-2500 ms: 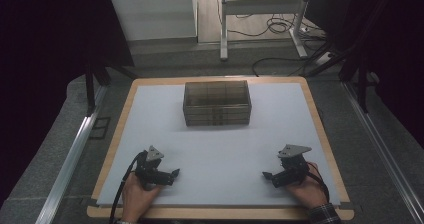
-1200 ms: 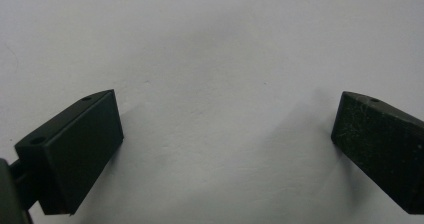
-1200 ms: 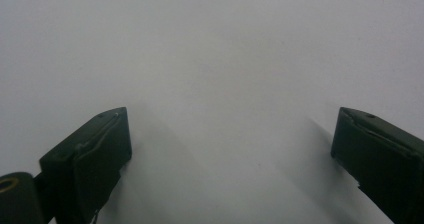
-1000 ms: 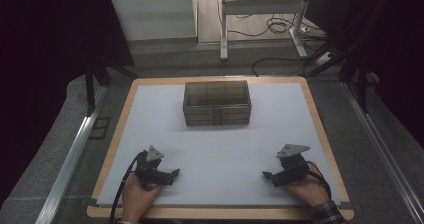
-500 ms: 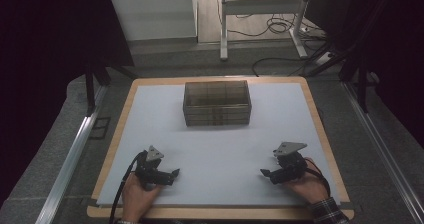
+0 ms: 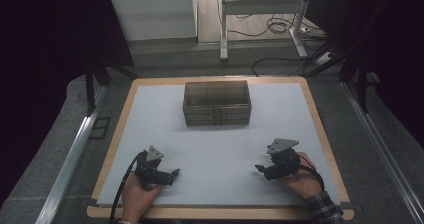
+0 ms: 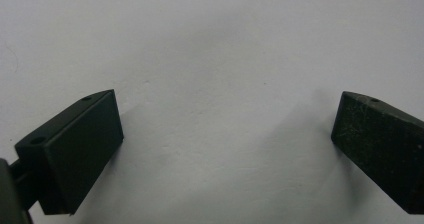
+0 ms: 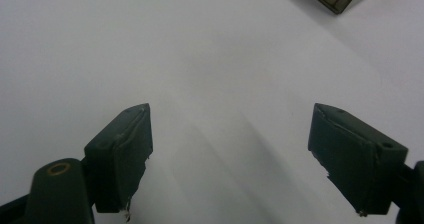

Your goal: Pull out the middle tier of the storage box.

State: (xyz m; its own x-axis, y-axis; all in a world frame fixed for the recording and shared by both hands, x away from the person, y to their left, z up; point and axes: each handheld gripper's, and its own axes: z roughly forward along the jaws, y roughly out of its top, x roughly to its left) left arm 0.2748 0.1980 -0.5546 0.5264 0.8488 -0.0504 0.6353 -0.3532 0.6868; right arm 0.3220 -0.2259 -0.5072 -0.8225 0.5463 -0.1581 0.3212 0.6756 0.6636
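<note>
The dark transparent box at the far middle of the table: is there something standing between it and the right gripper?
Nothing visible does. Between the right gripper and the dark transparent box lies only bare white table surface; its jaws stand wide open.

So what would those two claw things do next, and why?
Probably reach forward toward the transparent box, the one object on the white mat. Both the left gripper and right gripper are open, hold nothing, and sit near the person's edge, well short of it.

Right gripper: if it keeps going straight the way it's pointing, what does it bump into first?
Probably the left gripper. The right gripper points leftward across the bare white sheet, and the box sits off its line.
</note>
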